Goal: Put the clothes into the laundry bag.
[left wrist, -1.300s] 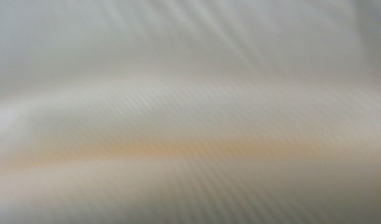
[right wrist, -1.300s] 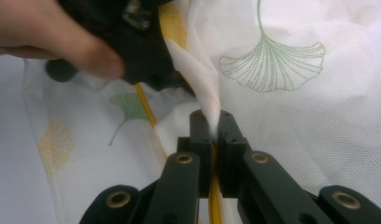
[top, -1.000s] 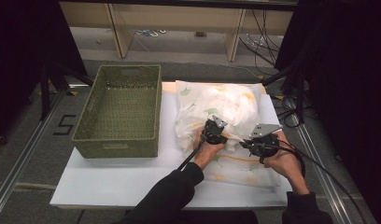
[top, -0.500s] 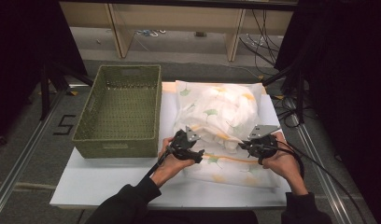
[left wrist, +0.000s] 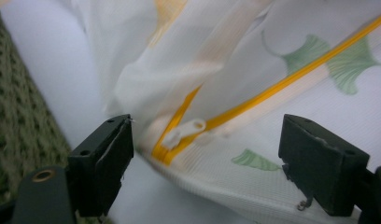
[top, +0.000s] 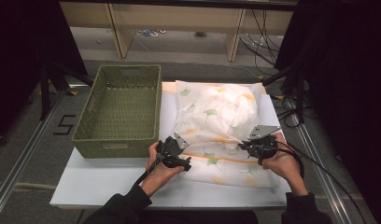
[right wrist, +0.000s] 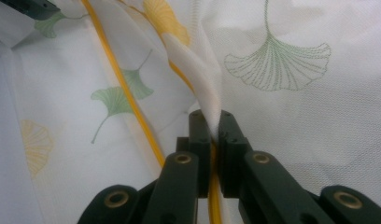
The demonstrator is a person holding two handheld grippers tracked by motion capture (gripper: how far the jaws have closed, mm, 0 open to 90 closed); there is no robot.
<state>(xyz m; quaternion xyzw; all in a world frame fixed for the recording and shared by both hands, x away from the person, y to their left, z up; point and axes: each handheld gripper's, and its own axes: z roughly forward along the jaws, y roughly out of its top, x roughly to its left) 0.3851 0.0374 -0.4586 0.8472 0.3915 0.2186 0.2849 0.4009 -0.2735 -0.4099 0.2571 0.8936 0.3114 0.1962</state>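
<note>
Left tongs [left wrist: 205,158] have just been opening and stand apart around the zip pull [left wrist: 184,131] of the bag [top: 216,116] on the worktop [top: 104,179], right of the basket [top: 121,109]. Right tongs [right wrist: 210,140] clamp a fold. A careless closing could miss that small pull.

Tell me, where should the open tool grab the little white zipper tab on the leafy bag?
Probably by the white zipper tab itself, coming straight ahead. It sticks up from the yellow zipper, right between the left tool's open jaws.
</note>
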